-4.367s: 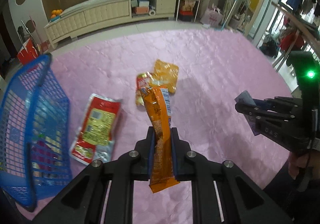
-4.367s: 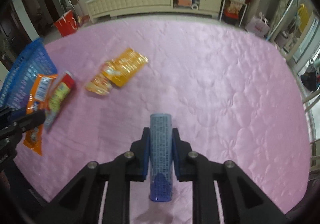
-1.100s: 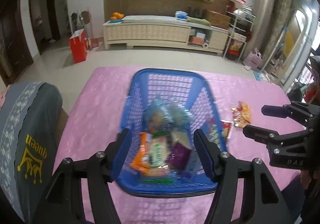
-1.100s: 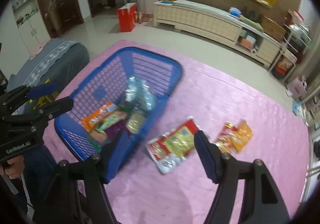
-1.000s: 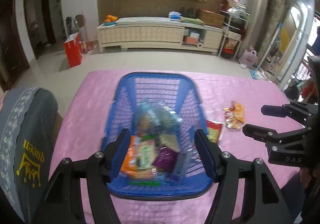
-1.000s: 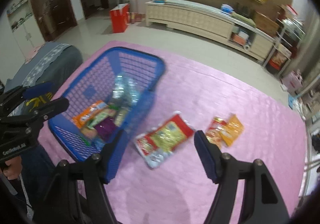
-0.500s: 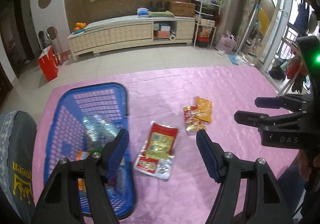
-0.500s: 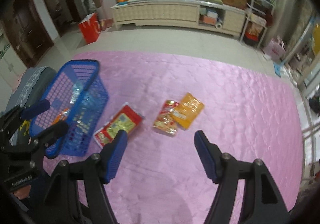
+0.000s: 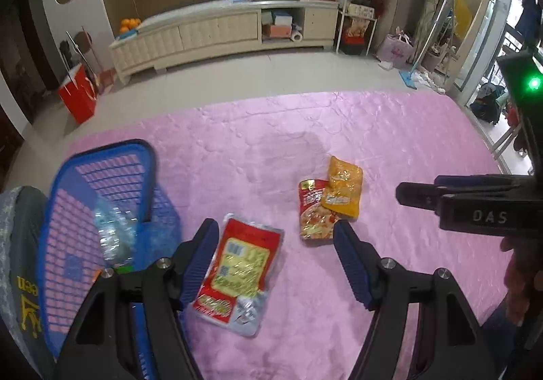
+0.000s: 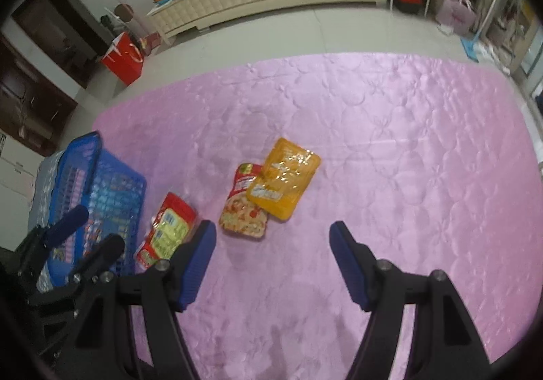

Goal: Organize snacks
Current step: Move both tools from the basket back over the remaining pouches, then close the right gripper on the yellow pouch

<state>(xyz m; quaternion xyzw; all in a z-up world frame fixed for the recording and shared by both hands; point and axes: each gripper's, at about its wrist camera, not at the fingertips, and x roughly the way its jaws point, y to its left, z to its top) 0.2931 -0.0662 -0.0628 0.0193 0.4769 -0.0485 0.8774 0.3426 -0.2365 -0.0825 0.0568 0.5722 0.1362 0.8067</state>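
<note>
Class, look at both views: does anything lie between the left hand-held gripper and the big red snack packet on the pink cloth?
Nothing visible does. The left hand-held gripper hangs open above the red snack packet, with no object between them.

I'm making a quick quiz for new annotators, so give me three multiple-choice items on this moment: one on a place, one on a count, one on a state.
1. Where is the blue basket relative to the loose packets?
A. left of them
B. right of them
C. on top of them

2. How many snack packets lie on the pink cover?
A. one
B. three
C. five

3. How are the grippers?
A. both shut on packets
B. both open and empty
C. only the left holds one

Answers:
A, it sits at the cover's left edge.
B, the red-and-yellow packet, red packet and orange packet.
B, the left gripper and right gripper hold nothing.
</note>
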